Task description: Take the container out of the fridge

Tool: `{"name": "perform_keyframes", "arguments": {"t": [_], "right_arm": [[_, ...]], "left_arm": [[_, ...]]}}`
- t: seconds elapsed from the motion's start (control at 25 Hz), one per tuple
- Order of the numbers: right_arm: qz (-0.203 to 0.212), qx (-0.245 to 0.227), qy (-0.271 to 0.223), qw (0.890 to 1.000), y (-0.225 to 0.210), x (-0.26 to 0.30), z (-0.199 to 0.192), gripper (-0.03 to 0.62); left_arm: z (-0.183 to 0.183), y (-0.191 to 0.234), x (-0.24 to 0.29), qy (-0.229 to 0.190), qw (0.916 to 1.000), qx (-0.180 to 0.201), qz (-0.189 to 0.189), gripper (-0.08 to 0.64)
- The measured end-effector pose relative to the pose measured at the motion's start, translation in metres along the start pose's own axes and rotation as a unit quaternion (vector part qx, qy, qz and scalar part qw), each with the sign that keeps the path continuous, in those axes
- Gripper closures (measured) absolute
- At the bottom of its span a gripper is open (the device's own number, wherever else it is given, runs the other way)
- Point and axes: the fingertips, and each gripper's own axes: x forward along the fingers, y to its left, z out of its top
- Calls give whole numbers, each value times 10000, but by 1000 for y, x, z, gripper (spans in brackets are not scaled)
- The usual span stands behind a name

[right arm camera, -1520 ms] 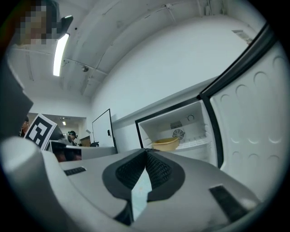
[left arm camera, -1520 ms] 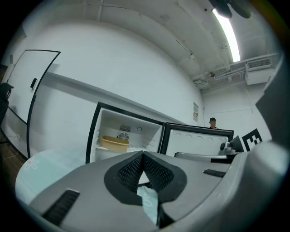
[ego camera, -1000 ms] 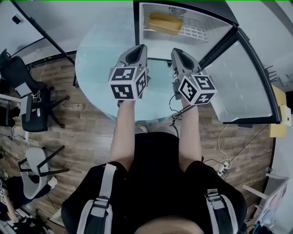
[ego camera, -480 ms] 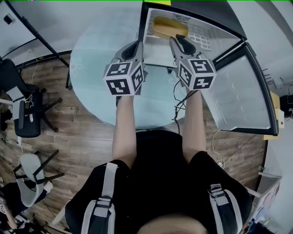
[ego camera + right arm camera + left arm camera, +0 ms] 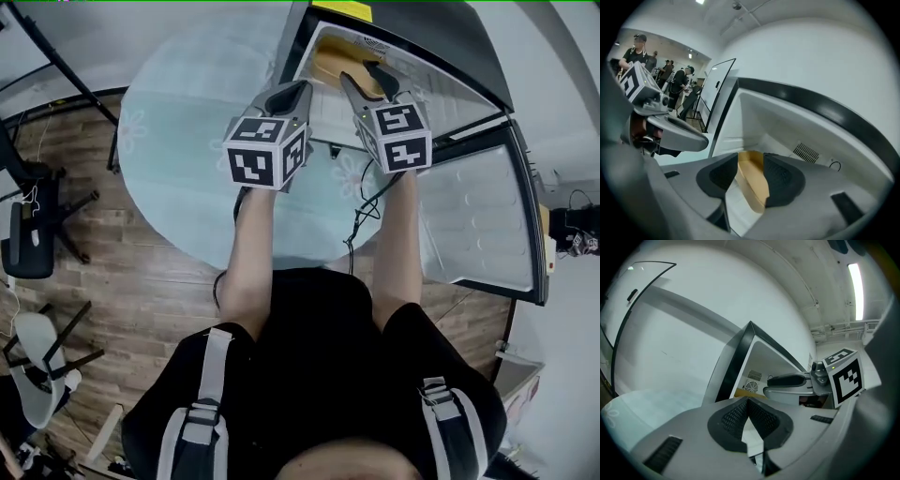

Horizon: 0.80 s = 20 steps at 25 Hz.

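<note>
A tan container (image 5: 330,62) lies on the shelf inside the open fridge (image 5: 427,78). My right gripper (image 5: 364,77) reaches into the fridge mouth, its tips over the container's near side. In the right gripper view the jaws are opening, and the container (image 5: 752,180) shows in the gap of the right gripper (image 5: 751,157); the pads do not press on it. My left gripper (image 5: 298,90) hovers just left of the fridge opening, over the table. Its pads meet at the tip of the left gripper (image 5: 747,402), with nothing between them.
The fridge stands on a round glass table (image 5: 187,150), and its door (image 5: 473,220) is swung wide open to the right. Office chairs (image 5: 26,239) stand on the wooden floor at the left. Several people (image 5: 677,84) stand far off in the room.
Both grippers moved forward toward the fridge. The right one went from shut to open and now reaches over the container in the fridge mouth.
</note>
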Motion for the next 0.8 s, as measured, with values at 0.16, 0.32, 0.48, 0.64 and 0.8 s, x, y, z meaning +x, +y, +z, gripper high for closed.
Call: {"name": "perform_keyframes", "arguments": {"t": [0.16,0.32,0.48,0.64,0.8], "right_arm": [[35,-339,254,9991,1,19,-11,413],[52,-649,704,9954,7,36,-30,413],[108,-727,1111,9911,7,47,-51,414],[-25,-1113,1384,9841,4,54,-61,421],[-264,-1513,1475,9771,4,50,-65,542]], "left_arm": [[-10,6,10,229,9997,83,9,560],[-16,3,16,383,9990,206,-75,560],[-21,0,21,489,9983,285,-168,560],[-25,3,22,570,9979,278,-125,560],[-26,-2,21,565,9979,283,-167,560]]}}
